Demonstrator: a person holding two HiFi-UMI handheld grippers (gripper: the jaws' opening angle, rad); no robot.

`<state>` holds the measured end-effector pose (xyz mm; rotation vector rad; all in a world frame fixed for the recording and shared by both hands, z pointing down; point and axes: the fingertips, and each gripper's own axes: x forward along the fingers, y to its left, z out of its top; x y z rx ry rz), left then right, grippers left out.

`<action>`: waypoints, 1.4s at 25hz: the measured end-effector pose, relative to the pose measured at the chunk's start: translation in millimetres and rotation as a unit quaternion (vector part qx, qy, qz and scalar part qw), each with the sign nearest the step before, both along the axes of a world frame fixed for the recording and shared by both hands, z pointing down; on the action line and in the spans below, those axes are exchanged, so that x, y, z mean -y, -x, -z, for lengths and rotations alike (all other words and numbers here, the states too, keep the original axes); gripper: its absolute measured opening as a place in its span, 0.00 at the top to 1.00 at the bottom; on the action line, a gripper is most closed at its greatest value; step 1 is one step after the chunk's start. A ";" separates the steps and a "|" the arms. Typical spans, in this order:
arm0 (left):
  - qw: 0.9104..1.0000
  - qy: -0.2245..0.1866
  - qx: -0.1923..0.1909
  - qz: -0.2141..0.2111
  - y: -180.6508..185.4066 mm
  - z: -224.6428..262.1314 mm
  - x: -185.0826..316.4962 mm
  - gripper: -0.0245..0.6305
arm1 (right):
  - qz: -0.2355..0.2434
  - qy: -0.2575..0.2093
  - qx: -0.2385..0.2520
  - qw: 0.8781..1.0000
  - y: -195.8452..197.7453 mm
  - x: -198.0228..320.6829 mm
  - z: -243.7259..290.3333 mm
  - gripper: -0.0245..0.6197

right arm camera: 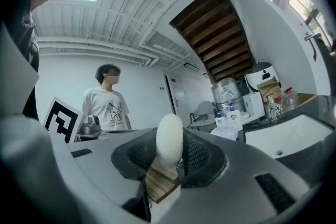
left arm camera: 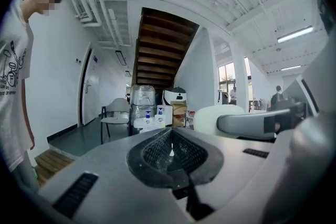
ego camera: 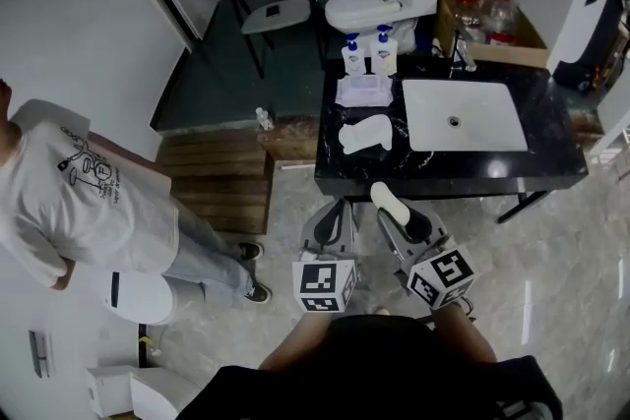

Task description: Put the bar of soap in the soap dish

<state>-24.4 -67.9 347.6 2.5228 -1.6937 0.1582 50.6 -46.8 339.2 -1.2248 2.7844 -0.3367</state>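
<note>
Right gripper view shows the right gripper point(right arm camera: 170, 160) clamped on the white bar of soap point(right arm camera: 169, 139), near the front edge of the black bench point(ego camera: 551, 152). The left gripper point(left arm camera: 170, 152) alongside is closed and empty. Farther back are a white sink point(ego camera: 472, 118) and two pump bottles point(ego camera: 369, 52).

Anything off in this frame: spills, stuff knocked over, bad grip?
Nothing stands out. The white oval bar of soap sits upright between the right gripper jaws; both white pump bottles stand upright on the black counter, and no spill shows.
</note>
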 end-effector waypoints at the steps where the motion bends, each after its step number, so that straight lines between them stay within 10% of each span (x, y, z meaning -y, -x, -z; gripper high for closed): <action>1: 1.000 0.000 -0.001 -0.001 1.8 0.4 6.6 0.96 | -0.001 0.002 0.001 1.000 1.6 5.8 -0.1 0.78; 35: 0.997 0.022 -0.031 -0.065 70.1 -23.7 164.5 0.96 | -0.066 0.026 -0.050 0.996 53.0 155.6 -11.9 0.78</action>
